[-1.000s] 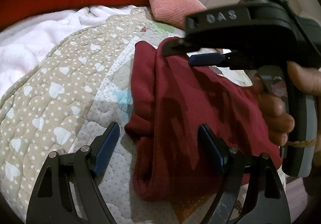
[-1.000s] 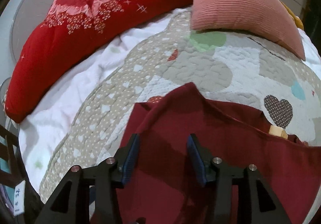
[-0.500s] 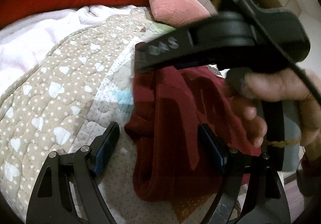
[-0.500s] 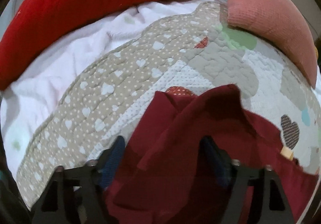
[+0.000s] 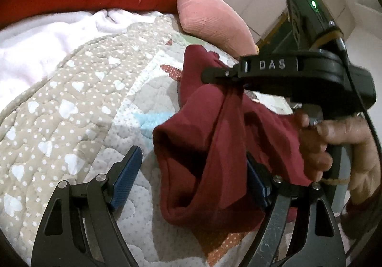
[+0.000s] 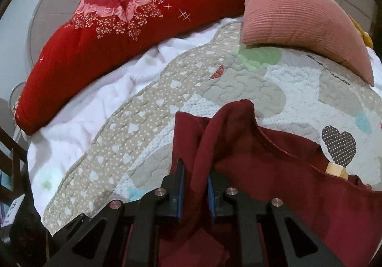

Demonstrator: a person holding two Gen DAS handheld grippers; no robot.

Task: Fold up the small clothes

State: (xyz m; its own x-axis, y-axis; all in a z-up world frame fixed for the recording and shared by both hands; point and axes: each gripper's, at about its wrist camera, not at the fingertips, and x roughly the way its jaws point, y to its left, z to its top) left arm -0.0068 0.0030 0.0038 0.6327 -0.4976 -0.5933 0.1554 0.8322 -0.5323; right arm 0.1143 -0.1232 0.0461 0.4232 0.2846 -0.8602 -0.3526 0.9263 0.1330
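Observation:
A dark maroon garment (image 5: 214, 147) lies crumpled on the quilted bedspread (image 5: 83, 111). In the left wrist view my right gripper (image 5: 214, 75) comes in from the right, held by a hand (image 5: 334, 133), and lifts a bunched fold of the cloth off the bed. In the right wrist view its jaws are closing, and the blue pads (image 6: 179, 185) pinch a ridge of the maroon garment (image 6: 274, 171); my right gripper (image 6: 194, 166) is nearly shut. My left gripper (image 5: 192, 154) stands open low over the garment's near end, with its right finger partly hidden behind the cloth.
A long red floral bolster (image 6: 119, 28) and a pink ribbed pillow (image 6: 298, 16) line the far side of the bed. A white blanket (image 6: 95, 111) lies beyond the quilt's left border. A small beige tag (image 6: 335, 170) sits at the garment's right edge.
My right gripper dipped onto the garment, closed from open onto a fold and raised it, so the cloth now hangs bunched. My left gripper has stayed put and open.

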